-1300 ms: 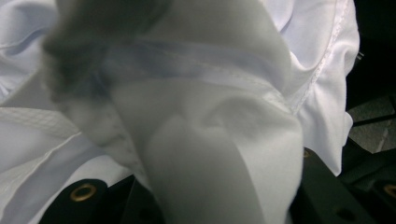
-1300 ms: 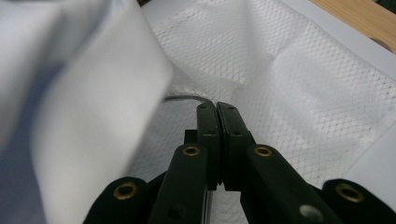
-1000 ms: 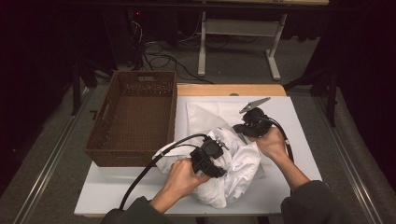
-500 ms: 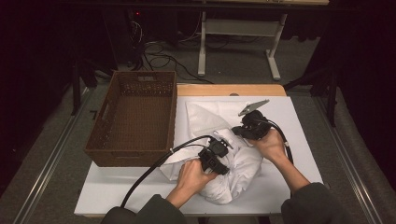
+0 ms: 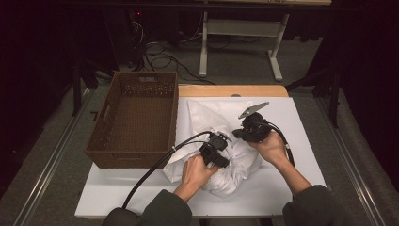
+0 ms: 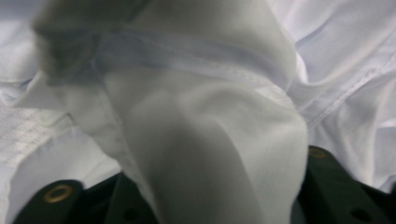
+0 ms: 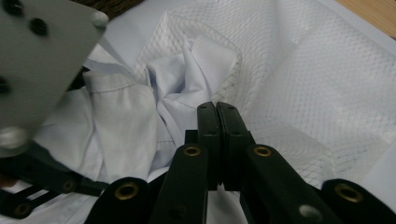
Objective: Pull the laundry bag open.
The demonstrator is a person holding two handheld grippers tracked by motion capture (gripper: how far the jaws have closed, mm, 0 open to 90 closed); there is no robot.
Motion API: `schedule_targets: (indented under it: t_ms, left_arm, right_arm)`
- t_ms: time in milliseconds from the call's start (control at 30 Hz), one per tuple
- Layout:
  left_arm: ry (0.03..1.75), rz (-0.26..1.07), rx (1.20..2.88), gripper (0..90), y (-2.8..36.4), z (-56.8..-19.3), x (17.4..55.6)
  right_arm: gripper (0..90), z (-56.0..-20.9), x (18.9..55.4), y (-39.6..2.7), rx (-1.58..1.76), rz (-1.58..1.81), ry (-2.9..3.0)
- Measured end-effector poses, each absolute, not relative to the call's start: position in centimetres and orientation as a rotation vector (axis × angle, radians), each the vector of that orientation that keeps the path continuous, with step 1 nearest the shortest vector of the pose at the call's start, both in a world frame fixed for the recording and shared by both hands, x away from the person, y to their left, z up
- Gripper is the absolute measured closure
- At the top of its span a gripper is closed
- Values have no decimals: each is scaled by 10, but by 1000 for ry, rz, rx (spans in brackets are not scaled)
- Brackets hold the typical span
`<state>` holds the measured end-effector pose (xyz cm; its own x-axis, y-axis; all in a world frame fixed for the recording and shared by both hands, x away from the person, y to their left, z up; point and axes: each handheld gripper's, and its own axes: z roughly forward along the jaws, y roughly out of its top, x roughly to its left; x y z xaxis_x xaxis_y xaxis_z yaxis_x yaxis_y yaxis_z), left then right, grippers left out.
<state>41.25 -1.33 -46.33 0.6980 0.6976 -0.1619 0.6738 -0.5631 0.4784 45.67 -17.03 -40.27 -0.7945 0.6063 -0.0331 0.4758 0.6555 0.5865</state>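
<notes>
Two grippers working a white shirt (image 5: 226,160) beside a basket (image 5: 136,117) on the surface (image 5: 301,117).
We see the right gripper (image 7: 217,116) with fingers pressed together over mesh fabric (image 7: 299,88); cloth hides the left gripper (image 5: 215,149), its fingers' state unclear.

The right gripper (image 7: 216,109) has its 2 black jaws pressed together (no gap between them), tips over a crumpled white shirt (image 7: 140,112). Behind the shirt spreads a white mesh bag (image 7: 299,79). A grey plate (image 7: 37,60) stands left of the shirt.
</notes>
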Motion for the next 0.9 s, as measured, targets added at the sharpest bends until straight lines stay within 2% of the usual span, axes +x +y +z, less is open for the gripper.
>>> schedule_targets:
  t_ms: [33,67,200,300,333,900]
  left_arm:
    - [1039,57,2393,545,-13,-462,413]
    - [1029,48,2392,486,-12,-461,413]
    - [1005,-18,2391,421,-8,-451,413]
    - [987,35,2399,356,-7,-445,410]
    - [964,96,2393,340,-7,-442,407]
    - [920,73,2315,343,-14,-429,405]
  right_arm:
    - [900,-403,457,-170,879,842,2647]
    - [900,-404,458,-171,893,836,2648]
    - [900,-405,461,-172,898,831,2646]
    - [900,-405,461,-172,907,837,2641]
    - [900,-406,461,-172,902,840,2639]
    - [900,-407,460,-184,939,867,2627]
